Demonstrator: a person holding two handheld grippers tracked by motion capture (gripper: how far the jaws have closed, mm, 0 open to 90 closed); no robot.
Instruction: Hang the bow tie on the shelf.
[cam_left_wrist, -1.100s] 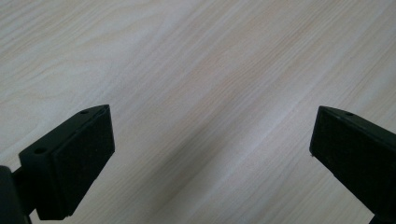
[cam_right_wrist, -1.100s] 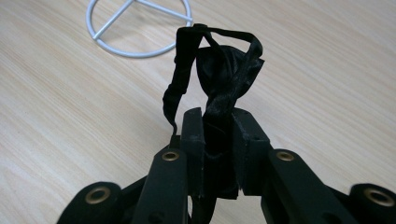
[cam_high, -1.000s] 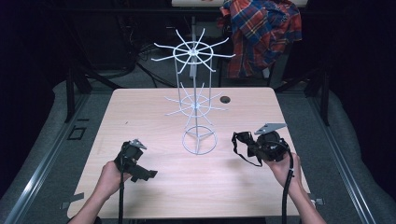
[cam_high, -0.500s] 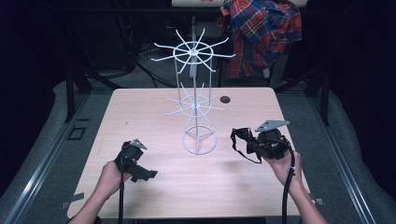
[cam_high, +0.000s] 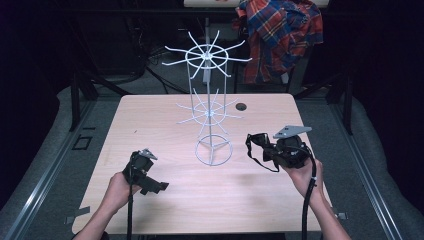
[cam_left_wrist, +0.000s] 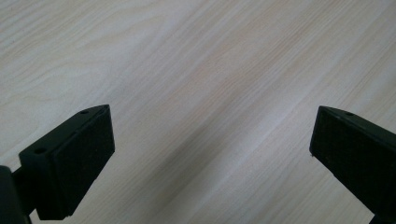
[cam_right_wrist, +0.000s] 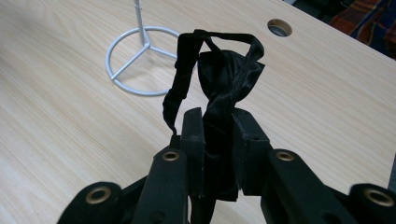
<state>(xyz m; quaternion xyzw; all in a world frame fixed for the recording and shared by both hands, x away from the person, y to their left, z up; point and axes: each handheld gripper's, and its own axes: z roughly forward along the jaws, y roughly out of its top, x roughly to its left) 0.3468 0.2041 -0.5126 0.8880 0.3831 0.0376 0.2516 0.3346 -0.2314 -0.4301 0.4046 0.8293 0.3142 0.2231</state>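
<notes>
Looks like a lab recording booth: bare wood table (cam_high: 150, 125) with a cable hole (cam_high: 241, 106) at 1 o'clock, black surroundings, grey floor padding (cam_high: 365, 145), metal stand legs (cam_high: 75, 100) at 10 o'clock.

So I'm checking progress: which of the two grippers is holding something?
The right gripper, shut on the black strap beside the white wire rack. The left gripper is open over bare table.

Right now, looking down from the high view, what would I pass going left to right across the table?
Left gripper, open → white wire rack → black strap, clamped in the right gripper.
</notes>
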